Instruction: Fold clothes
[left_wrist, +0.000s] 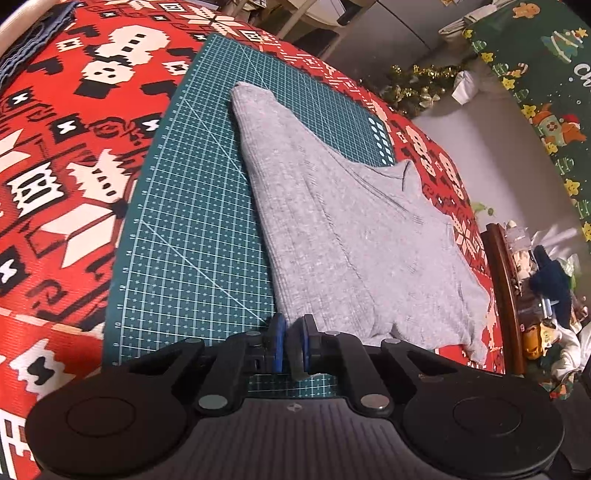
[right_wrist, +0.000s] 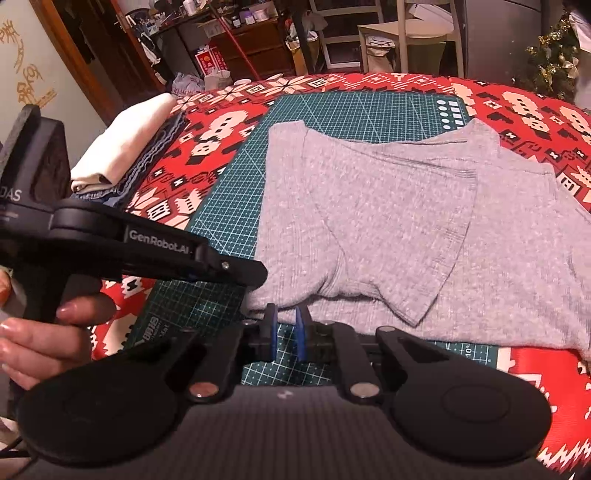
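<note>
A grey ribbed T-shirt lies flat across a green cutting mat, one side folded in so that a short sleeve rests on top. My left gripper sits at the shirt's near edge with its blue pads a narrow gap apart and no cloth between them. In the right wrist view the left gripper comes in from the left, its tip at the shirt's near left corner. My right gripper hovers just before the near hem, slightly open, with bare mat showing between its fingers.
A red patterned tablecloth covers the table. Folded cream cloth lies on blue fabric at the far left. A hand holds the left gripper's handle. Beyond the table edge are a wooden rail, clutter and chairs.
</note>
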